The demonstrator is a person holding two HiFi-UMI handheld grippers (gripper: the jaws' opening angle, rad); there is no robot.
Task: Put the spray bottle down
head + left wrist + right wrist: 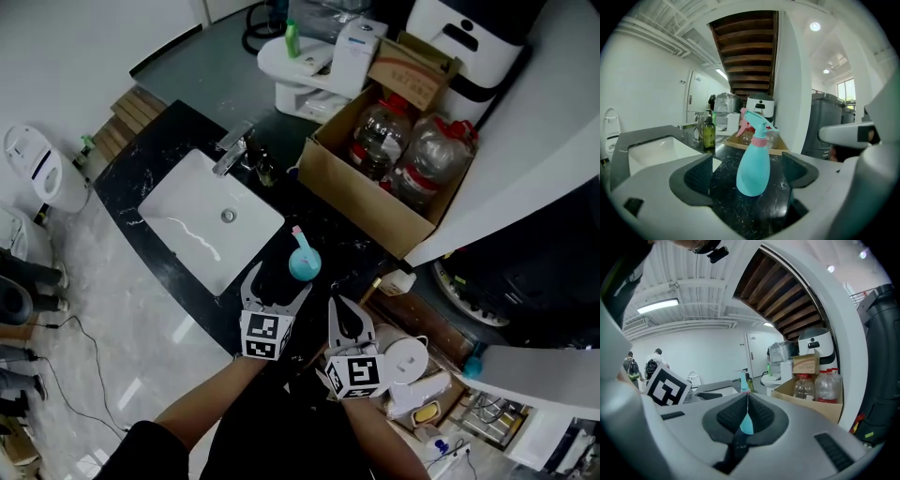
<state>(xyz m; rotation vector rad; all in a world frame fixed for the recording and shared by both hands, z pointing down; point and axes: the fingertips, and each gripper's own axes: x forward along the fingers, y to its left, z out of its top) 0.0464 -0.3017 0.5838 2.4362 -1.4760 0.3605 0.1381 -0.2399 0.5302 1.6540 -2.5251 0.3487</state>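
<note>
From the head view, we see the teal spray bottle standing on the black marble counter, just beside the white sink. Our left gripper is right behind it, and our right gripper is alongside. In the left gripper view, the jaws are spread wide. The bottle stands upright between them, touching neither pad. In the right gripper view, the jaws are pressed together, and the bottle shows beyond them.
</note>
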